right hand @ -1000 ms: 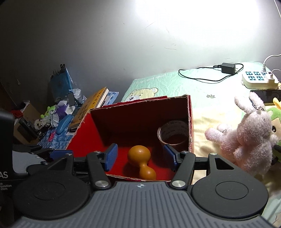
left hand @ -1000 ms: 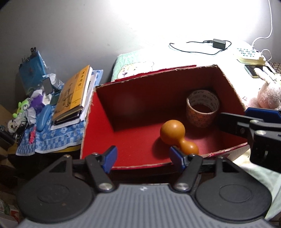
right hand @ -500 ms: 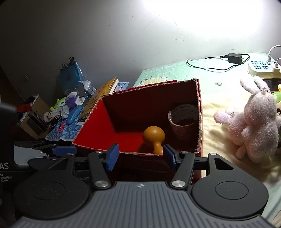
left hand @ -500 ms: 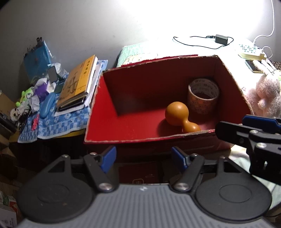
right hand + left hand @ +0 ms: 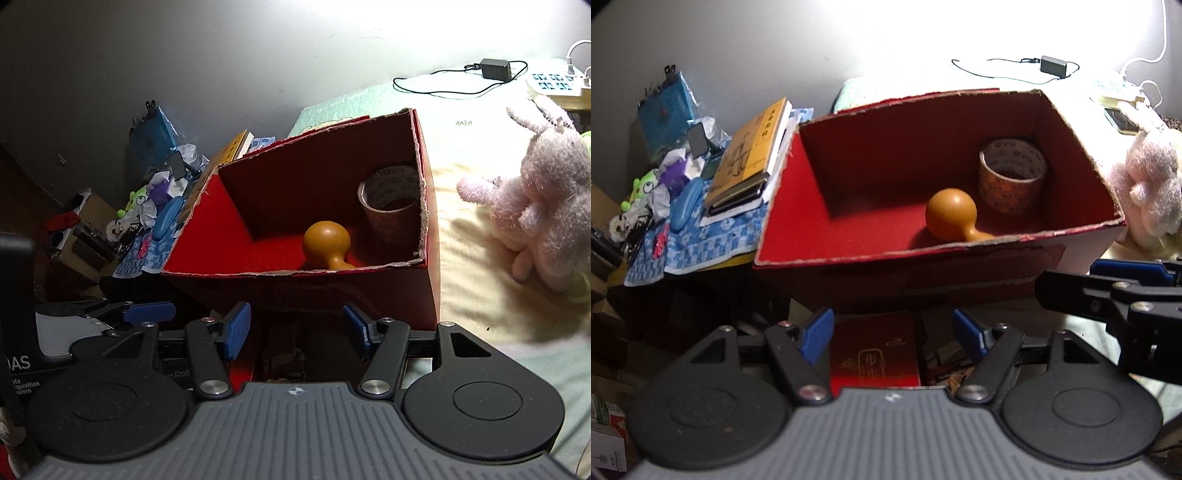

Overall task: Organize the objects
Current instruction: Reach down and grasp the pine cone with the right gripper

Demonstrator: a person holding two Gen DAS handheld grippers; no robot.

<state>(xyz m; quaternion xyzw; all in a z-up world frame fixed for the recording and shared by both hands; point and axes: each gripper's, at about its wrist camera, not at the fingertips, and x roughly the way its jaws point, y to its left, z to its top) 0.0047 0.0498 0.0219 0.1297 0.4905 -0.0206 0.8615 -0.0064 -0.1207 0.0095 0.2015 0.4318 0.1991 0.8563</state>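
1. Low in the left wrist view, my left hand-held gripper [image 5: 892, 338] stands wide and empty, over a red booklet [image 5: 874, 360] below the red box [image 5: 938, 254]. Gourd [image 5: 951, 219] and tape roll [image 5: 1012, 173] already lie inside.

2. Bottom centre of the right wrist view, my right hand-held gripper [image 5: 295, 332] is wide, empty. I judge fetching next: plush rabbit [image 5: 539, 199], right, on the bed.

wall [image 5: 221, 55]: plain grey, bright glare upper right | bed [image 5: 465, 236]: pale sheet | left side: dim clutter
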